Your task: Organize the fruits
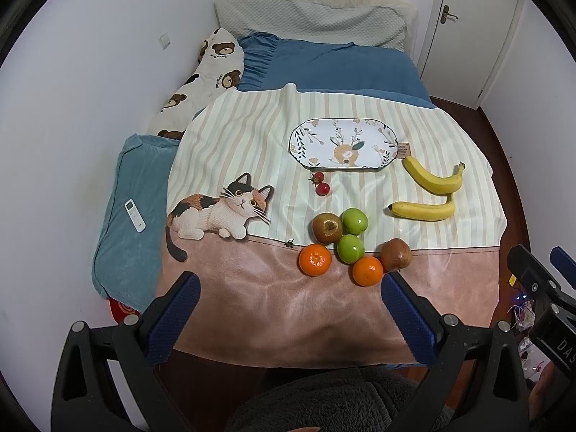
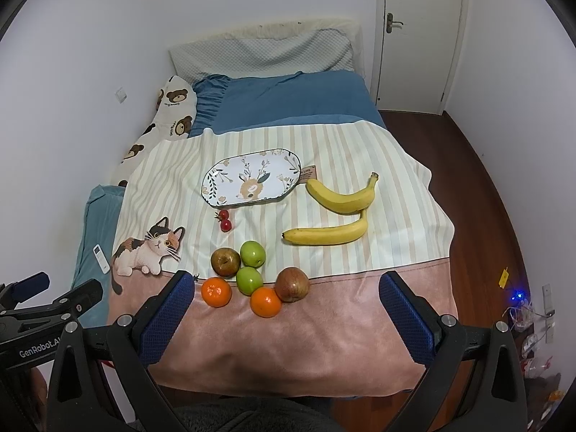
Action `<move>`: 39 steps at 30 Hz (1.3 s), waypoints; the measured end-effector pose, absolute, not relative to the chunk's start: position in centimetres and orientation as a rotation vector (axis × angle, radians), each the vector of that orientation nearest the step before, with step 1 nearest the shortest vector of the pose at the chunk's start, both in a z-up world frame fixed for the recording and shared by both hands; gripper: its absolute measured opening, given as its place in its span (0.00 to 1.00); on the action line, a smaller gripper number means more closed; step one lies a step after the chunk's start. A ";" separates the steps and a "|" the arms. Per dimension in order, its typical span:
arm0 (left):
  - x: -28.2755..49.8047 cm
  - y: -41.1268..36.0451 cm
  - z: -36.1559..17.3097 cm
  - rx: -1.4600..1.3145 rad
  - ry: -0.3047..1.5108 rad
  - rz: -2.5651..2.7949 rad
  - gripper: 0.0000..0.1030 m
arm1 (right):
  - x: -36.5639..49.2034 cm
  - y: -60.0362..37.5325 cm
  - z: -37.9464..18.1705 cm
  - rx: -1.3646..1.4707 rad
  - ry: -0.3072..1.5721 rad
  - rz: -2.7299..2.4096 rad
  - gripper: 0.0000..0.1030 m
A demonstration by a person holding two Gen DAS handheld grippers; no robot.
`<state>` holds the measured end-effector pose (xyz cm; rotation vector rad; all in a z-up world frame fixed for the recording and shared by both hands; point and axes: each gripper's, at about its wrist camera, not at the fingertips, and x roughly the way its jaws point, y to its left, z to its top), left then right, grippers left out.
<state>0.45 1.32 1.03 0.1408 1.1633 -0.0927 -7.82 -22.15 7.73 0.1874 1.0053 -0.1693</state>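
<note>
Both claws are held spread wide and empty above the near edge of the bed, so that neither blocks the layout. The left gripper (image 1: 289, 286) and the right gripper (image 2: 286, 284) are each well apart from the fruit.

The oval white ceramic plate with a deer print (image 1: 313, 133) lies bare on the striped cloth (image 1: 244, 136), far of the fruit (presumably the collection point). Two small red cherry tomatoes (image 1: 320, 183) lie just near of it. Two yellow bananas (image 1: 432, 194) lie to the right. In a near cluster, two green apples (image 1: 354, 220), two brownish-red apples (image 1: 327, 228) and two orange tangerines (image 1: 315, 260) lie touching or just beside one another.

The right wrist view shows floor clutter with a blue light (image 2: 518, 295) at the right. The white remote control (image 1: 135, 215) is shown more fully by the left view.
</note>
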 end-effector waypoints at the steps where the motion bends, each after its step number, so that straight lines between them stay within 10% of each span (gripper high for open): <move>1: 0.4 1.3 1.0 0.142 1.162 -0.093 1.00 | -7.8 -22.1 7.8 0.187 1.005 -0.169 1.00; 39: 1.6 0.7 0.5 0.139 1.157 -0.095 1.00 | -6.6 -24.1 5.4 0.304 1.061 -0.130 1.00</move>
